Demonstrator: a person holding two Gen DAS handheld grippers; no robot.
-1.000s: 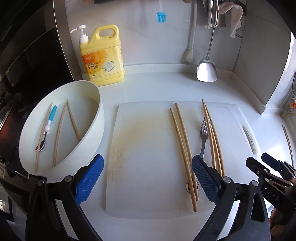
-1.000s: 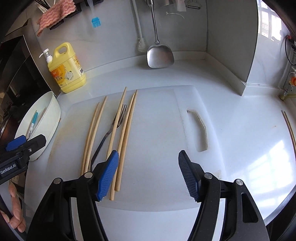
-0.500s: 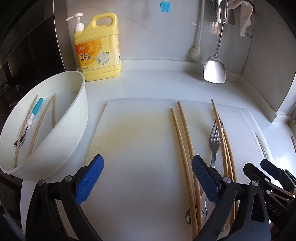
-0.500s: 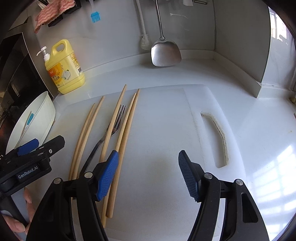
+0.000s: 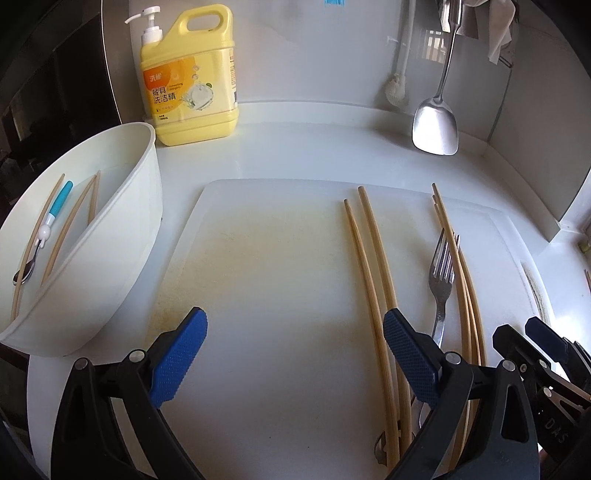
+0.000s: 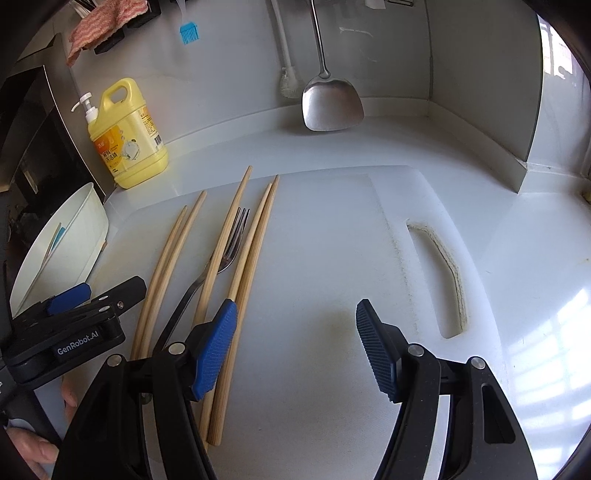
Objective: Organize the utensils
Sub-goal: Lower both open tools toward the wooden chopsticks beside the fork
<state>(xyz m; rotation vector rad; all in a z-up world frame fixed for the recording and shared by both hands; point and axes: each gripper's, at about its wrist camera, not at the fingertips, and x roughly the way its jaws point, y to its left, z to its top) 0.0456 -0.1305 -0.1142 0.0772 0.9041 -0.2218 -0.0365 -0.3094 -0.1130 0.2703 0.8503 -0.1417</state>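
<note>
Several wooden chopsticks point(image 5: 369, 273) point(image 6: 255, 236) and a metal fork point(image 5: 441, 273) point(image 6: 231, 251) lie on a white cutting board point(image 5: 277, 295) point(image 6: 332, 240). A white bowl point(image 5: 122, 236) point(image 6: 88, 221) at the left holds chopsticks and a blue-handled spoon point(image 5: 48, 229). My left gripper point(image 5: 293, 354) is open and empty, low over the board, its right finger beside the left chopstick pair. My right gripper point(image 6: 295, 347) is open and empty over the board, its left finger above the right chopsticks. Each gripper shows in the other's view, the right one point(image 5: 535, 350) and the left one point(image 6: 92, 299).
A yellow dish-soap bottle point(image 5: 188, 74) point(image 6: 125, 136) stands at the back wall. A metal spatula point(image 5: 436, 122) point(image 6: 328, 99) and a brush point(image 6: 288, 77) hang there. A blue silicone brush point(image 6: 189, 31) hangs higher. A side wall point(image 6: 480, 74) closes the right. The board has a handle slot point(image 6: 443, 273).
Both grippers have moved forward and lower over the board, closer to the chopsticks and fork. Both stay open and empty. Nothing on the board has moved.
</note>
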